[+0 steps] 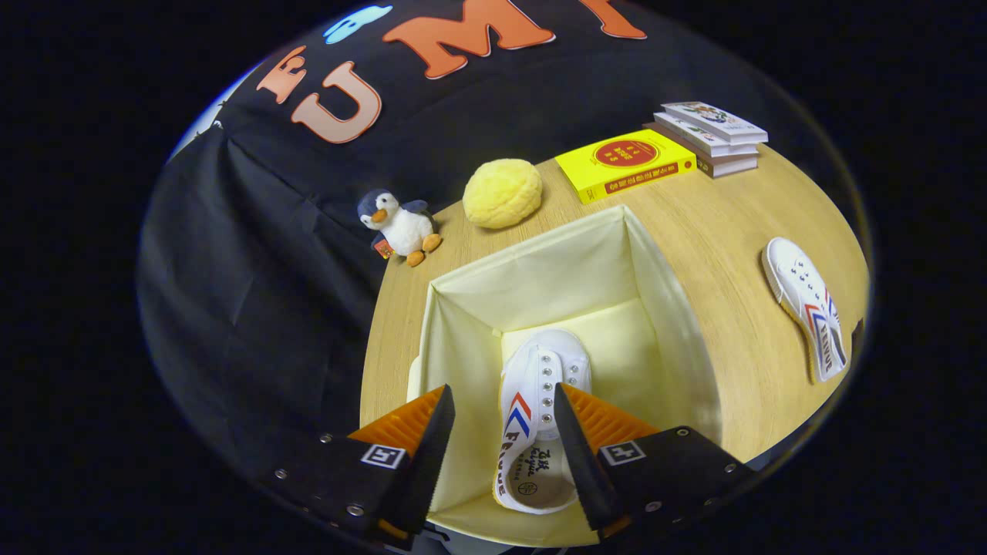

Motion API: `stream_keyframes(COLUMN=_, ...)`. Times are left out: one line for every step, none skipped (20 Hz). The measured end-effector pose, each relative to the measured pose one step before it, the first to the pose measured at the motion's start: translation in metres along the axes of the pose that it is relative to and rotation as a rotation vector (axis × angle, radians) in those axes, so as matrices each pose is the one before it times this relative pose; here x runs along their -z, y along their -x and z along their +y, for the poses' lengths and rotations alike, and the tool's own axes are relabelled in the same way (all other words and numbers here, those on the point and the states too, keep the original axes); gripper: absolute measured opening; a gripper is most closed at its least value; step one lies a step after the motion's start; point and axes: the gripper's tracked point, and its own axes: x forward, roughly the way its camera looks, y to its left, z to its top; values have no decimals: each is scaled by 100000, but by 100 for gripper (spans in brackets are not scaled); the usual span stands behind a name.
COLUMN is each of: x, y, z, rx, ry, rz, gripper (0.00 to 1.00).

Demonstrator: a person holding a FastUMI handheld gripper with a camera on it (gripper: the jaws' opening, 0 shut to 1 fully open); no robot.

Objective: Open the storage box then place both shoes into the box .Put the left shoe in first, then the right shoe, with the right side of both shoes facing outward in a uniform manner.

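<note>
Looking into the storage box (540, 270): it's open, cream fabric lining, and holds one white shoe (537, 420) with a red-and-blue chevron on its side. That shoe sits on the box floor, toe toward the far wall, heel opening nearest you. Your tool (503, 428) hangs over the box's near edge with its fingers (428, 455) apart; the shoe lies in the gap between them. The right finger overlaps the shoe's side in view, but you can't tell whether it touches; the left finger is clear of it.

The second shoe (806, 308) lies on its side on the desk (717, 223), well apart from the box to the right. Beyond the box: a yellow round plush (503, 193) just past the far wall, a penguin toy (399, 225) at the desk's edge left of it, a yellow book (626, 163), and a stack of books (713, 137) beside that.
</note>
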Motion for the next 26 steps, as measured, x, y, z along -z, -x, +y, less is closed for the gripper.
stream_keyframes(x=-834, y=1080, z=-606, rx=-933, ry=1183, rz=-2614, gripper=84)
stream_keyframes(x=-844, y=1048, z=-977, rx=-97, ry=451, rz=-2112, gripper=97)
stream_keyframes(x=-687, y=1242, z=-1527, rx=603, ry=567, rz=-1764, gripper=99)
stream_keyframes(x=-672, y=1084, z=-1746, rx=1162, ry=182, rz=-1329, gripper=99)
stream_keyframes(x=-628, y=937, z=-1939, rx=1405, ry=26, rz=-875, gripper=99)
stream_keyframes(x=-553, y=757, z=-2262, rx=1828, ry=-22, rz=-682, gripper=99)
stream_keyframes(x=-610, y=613, z=-2520, rx=2622, ry=-510, rz=-756, gripper=99)
stream_keyframes(x=-401, y=495, z=-2616, rx=2873, ry=-890, rz=83, gripper=99)
stream_keyframes(x=-449, y=206, z=-2567, rx=2475, ry=-951, rz=121, gripper=99)
stream_keyframes(x=-342, y=135, z=-2640, rx=2907, ry=-362, rz=649, gripper=99)
stream_keyframes(x=-315, y=-61, z=-2566, rx=2947, ry=492, rz=806, gripper=99)
stream_keyframes(x=-101, y=-274, z=-2447, rx=2994, ry=652, rz=1511, gripper=98)
stream_keyframes(x=133, y=-420, z=-2207, rx=2366, ry=447, rz=2394, gripper=99)
stream_keyframes(x=307, y=-471, z=-1982, rx=2403, ry=113, rz=3071, gripper=99)
stream_keyframes(x=352, y=-632, z=-1630, rx=1315, ry=719, rz=2708, gripper=99)
stream_keyframes(x=647, y=-671, z=-1598, rx=1940, ry=1115, rz=3751, gripper=98)
stream_keyframes(x=664, y=-640, z=-1422, rx=1993, ry=1462, rz=3810, gripper=97)
stream_keyframes(x=598, y=-318, z=-900, rx=1095, ry=1478, rz=3591, gripper=92)
stream_keyframes(x=603, y=-687, z=-862, rx=748, ry=1266, rz=3361, gripper=88)
stream_keyframes(x=570, y=-736, z=-617, rx=498, ry=1237, rz=3064, gripper=81)
stream_keyframes(x=424, y=-686, z=-500, rx=634, ry=2187, rz=2540, gripper=78)
stream_keyframes(x=249, y=-658, z=-537, rx=1088, ry=2684, rz=2189, gripper=75)
stream_keyframes(x=210, y=-661, z=-378, rx=801, ry=2578, rz=1883, gripper=74)
stream_keyframes(x=94, y=-583, z=-400, rx=987, ry=1893, rz=1452, gripper=72)
stream_keyframes(x=22, y=-611, z=-235, rx=417, ry=1362, rz=1292, gripper=71)
stream_keyframes(x=-249, y=-558, z=-47, rx=-161, ry=527, rz=445, gripper=69)
